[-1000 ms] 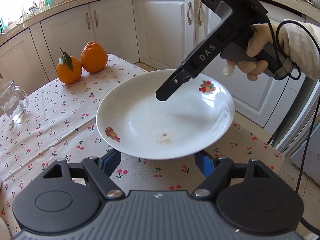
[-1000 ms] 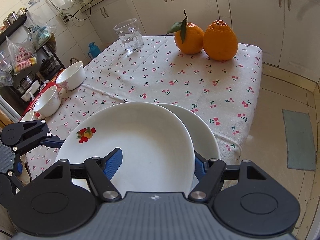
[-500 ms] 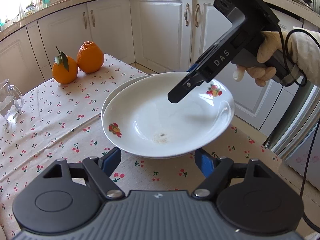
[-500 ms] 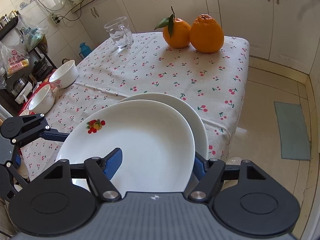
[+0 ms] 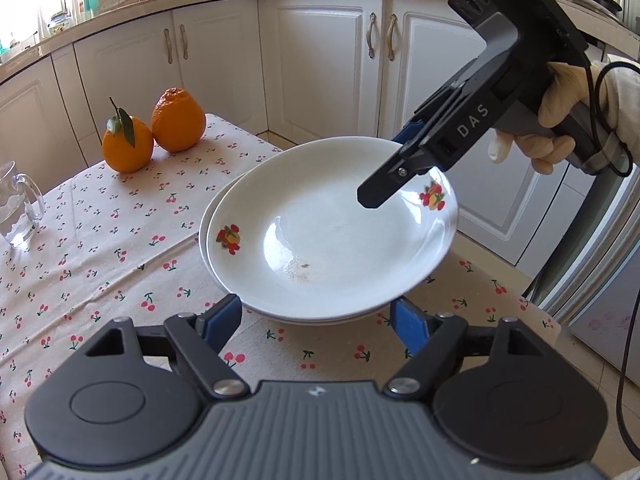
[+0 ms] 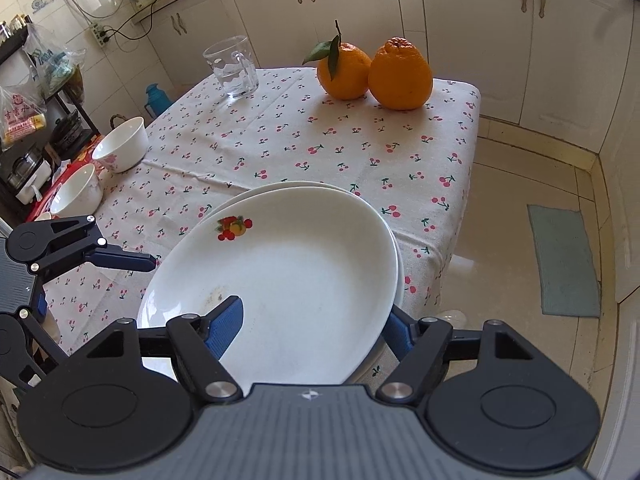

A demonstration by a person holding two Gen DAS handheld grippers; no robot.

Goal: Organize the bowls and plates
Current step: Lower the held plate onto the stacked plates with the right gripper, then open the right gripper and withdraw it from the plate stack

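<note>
A white plate with fruit prints [image 5: 332,236] lies on a second white plate [image 5: 208,216] near the table's corner; the pair also shows in the right wrist view [image 6: 288,272]. My right gripper [image 6: 308,328] grips the top plate's rim, one blue pad over it and one under; it also shows in the left wrist view [image 5: 400,172]. My left gripper [image 5: 320,320] is open, its fingers wide just short of the plates' near rim. Two white bowls [image 6: 120,148] [image 6: 78,196] stand at the table's far left edge.
Two oranges [image 5: 152,132] sit at the table's far corner, with a glass mug [image 5: 18,204] beside them. The cherry-print tablecloth [image 6: 320,148] covers the table. White cabinets [image 5: 320,60] stand behind, and a floor mat [image 6: 564,260] lies past the table edge.
The top plate has come down from a raised, offset position and now lies nested on the lower plate. My right gripper came down with it. My left gripper stayed open.
</note>
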